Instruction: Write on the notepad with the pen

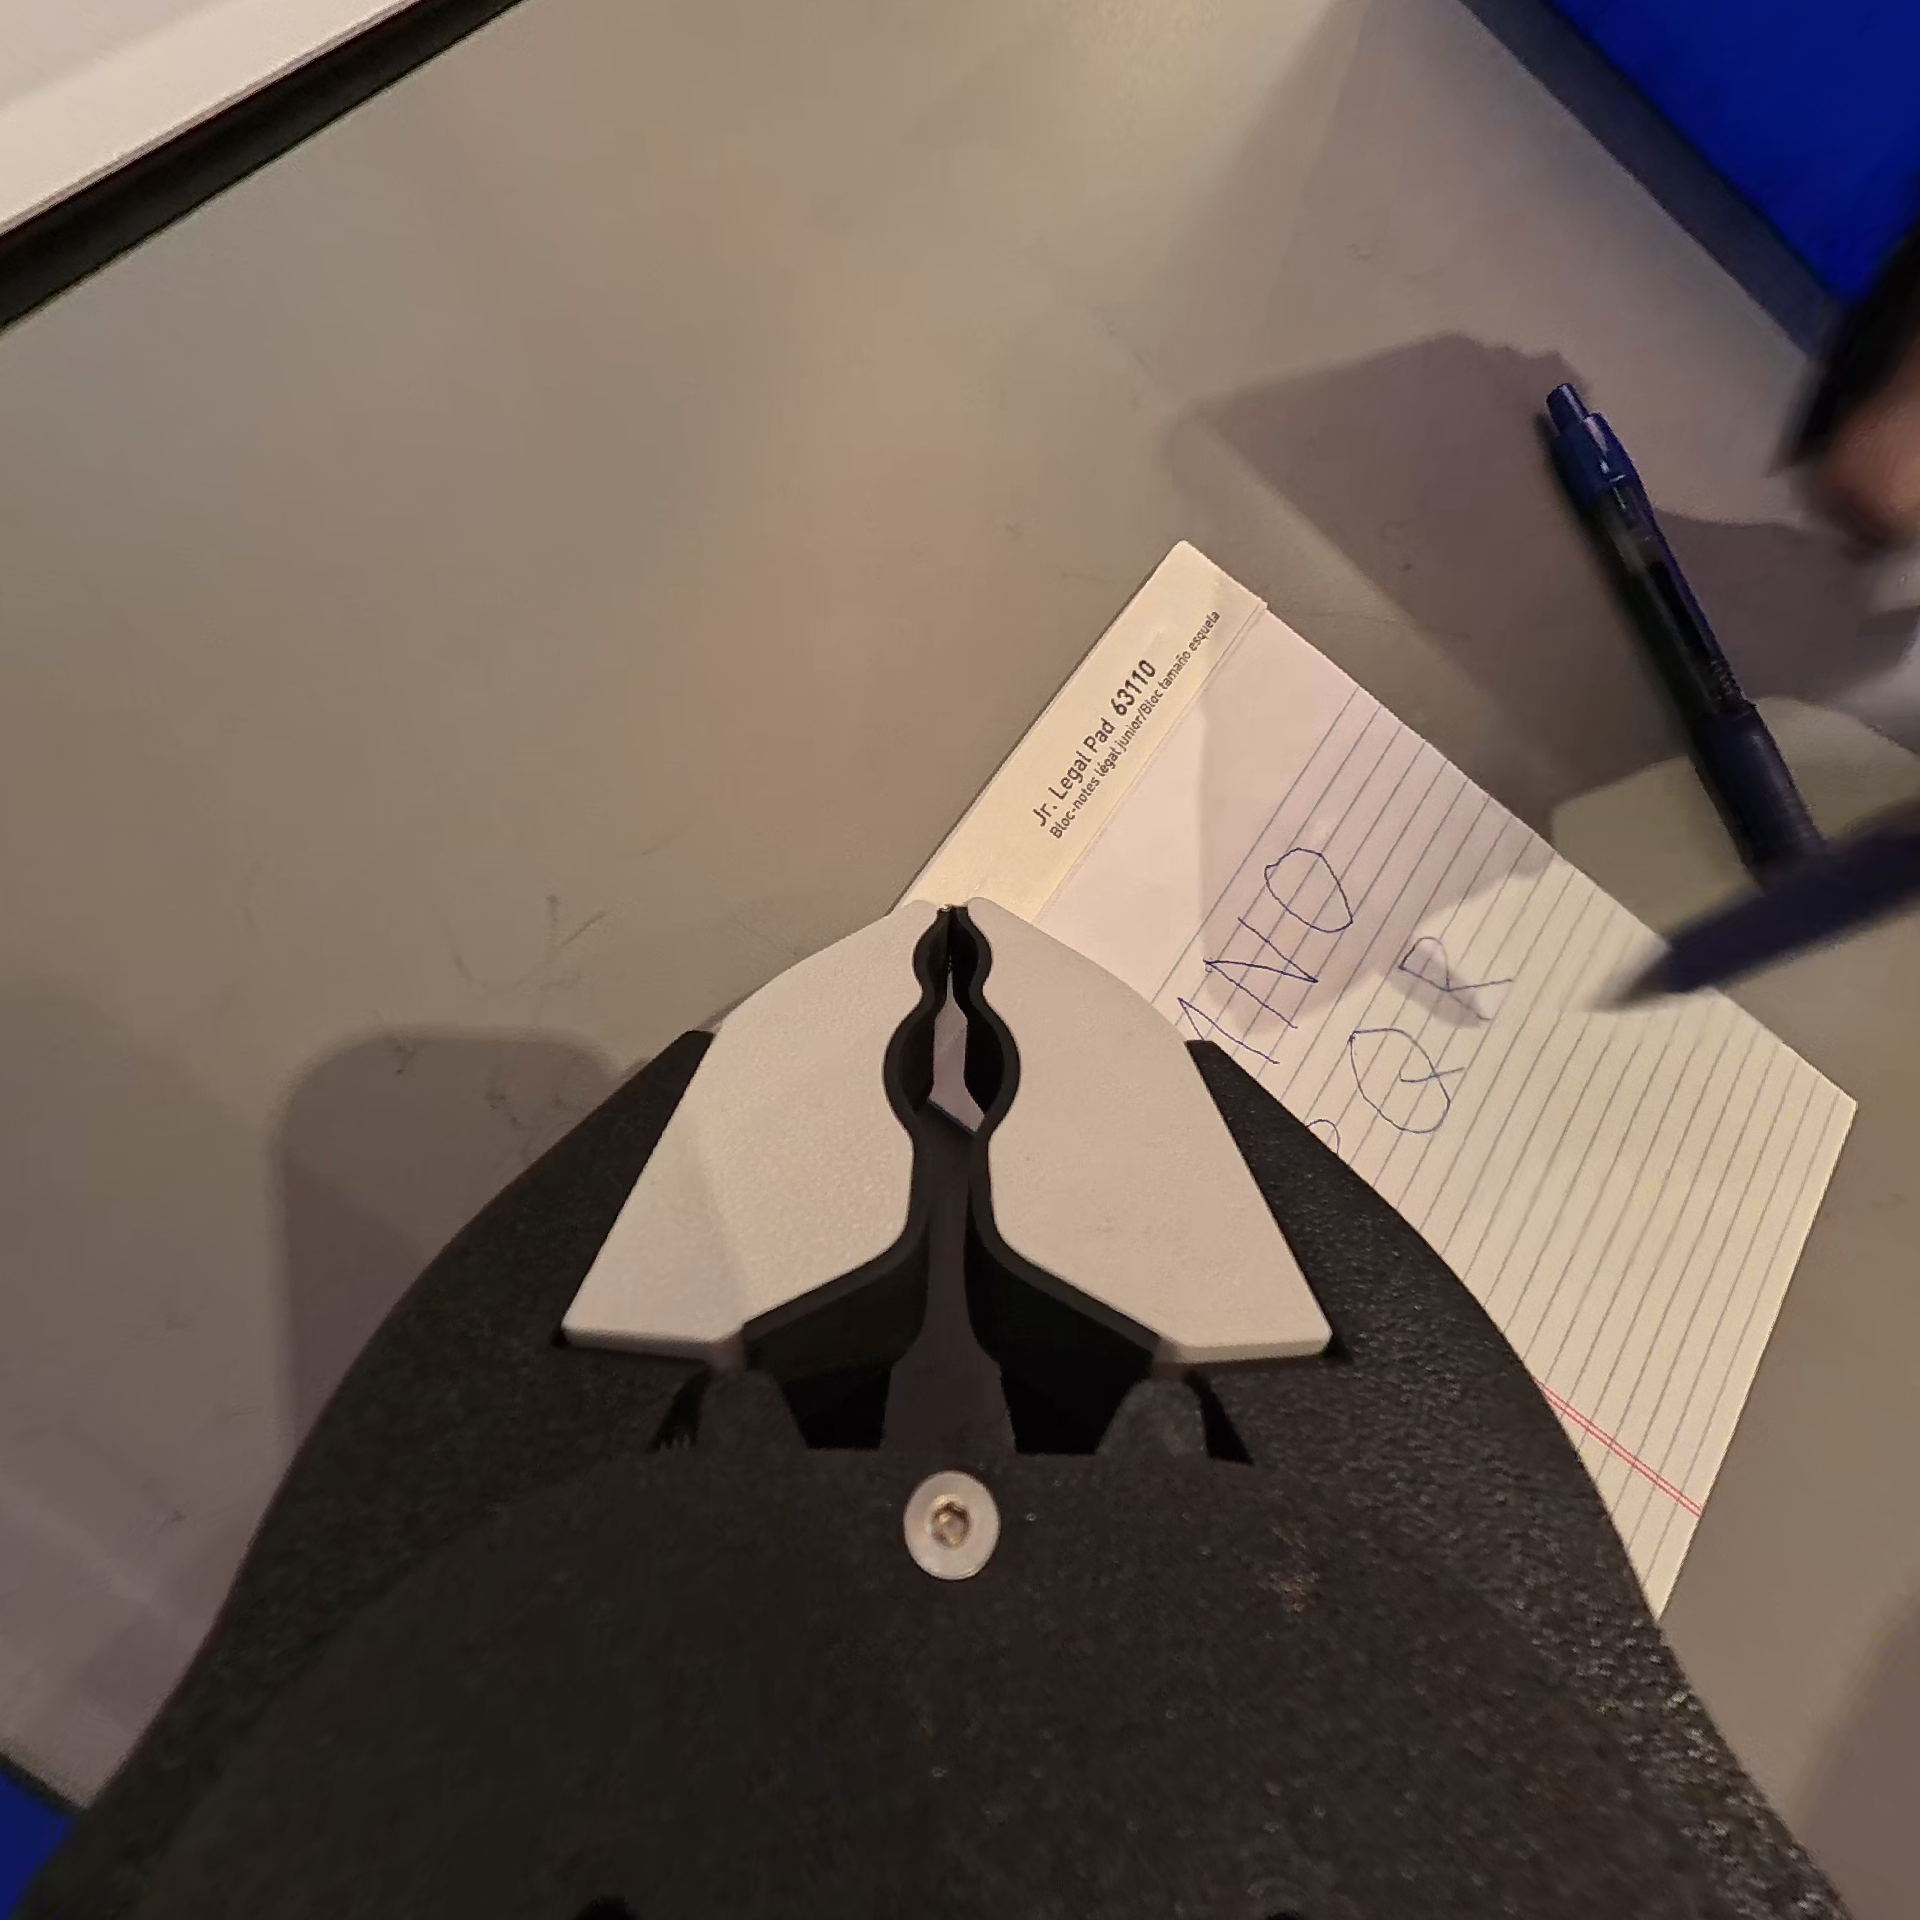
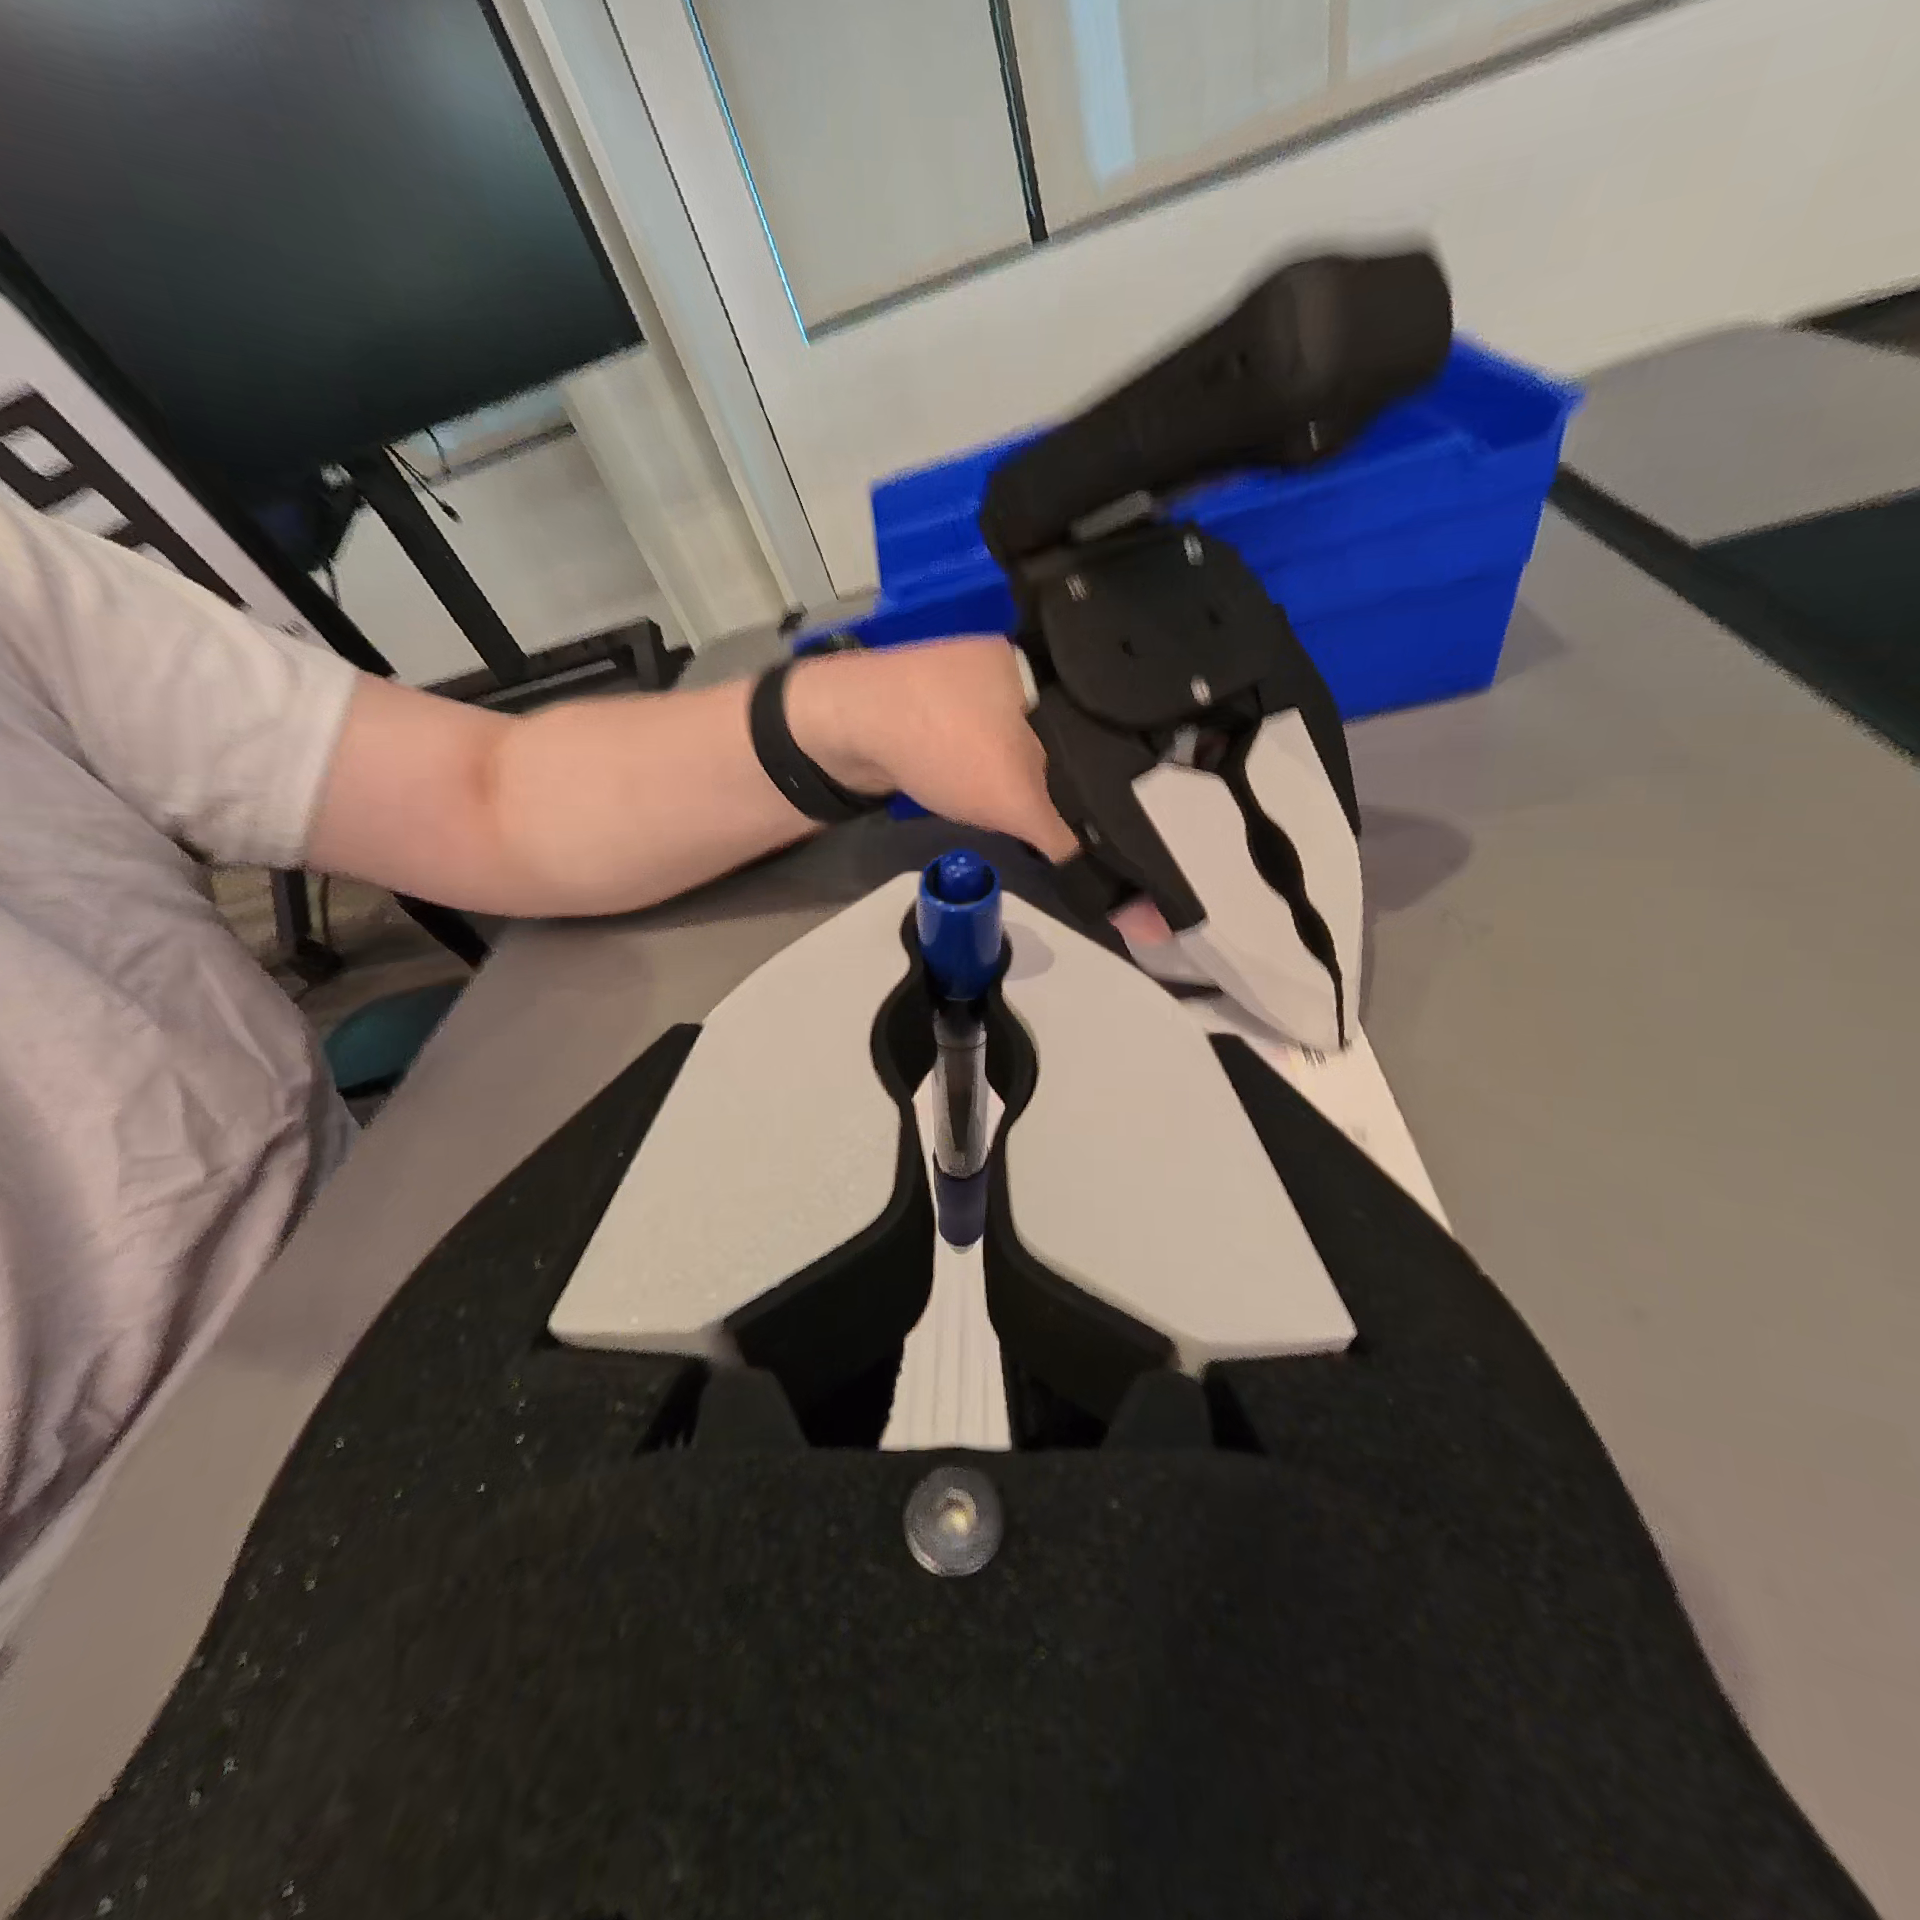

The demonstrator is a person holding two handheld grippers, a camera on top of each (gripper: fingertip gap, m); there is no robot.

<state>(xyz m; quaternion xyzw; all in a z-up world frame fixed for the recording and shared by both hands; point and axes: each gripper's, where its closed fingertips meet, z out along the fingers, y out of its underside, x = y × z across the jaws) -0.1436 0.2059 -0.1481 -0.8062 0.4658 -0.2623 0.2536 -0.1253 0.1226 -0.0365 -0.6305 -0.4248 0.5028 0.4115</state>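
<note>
Right gripper [image 2: 958, 1039] clamping pen [image 2: 956, 925]

The right gripper [image 2: 961, 940] clamps the blue pen [image 2: 957, 1029], with the left gripper [image 2: 1325, 1023] tip-down on the notepad [image 2: 1382, 1127].

Grey table [image 2: 1662, 987], blue bin [image 2: 1403, 582], dark screen [image 2: 260, 208], white wall panels [image 2: 1558, 135].

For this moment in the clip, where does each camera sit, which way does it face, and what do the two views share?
Left wrist view: on the left gripper, looking down at the grey table and the notepad; its fingers are closed at the pad's corner.
Right wrist view: on the right gripper, facing across the table toward the person's forearm and a blue bin; it clamps the pen.
Shared: pen, notepad, table, and the left gripper.
</note>
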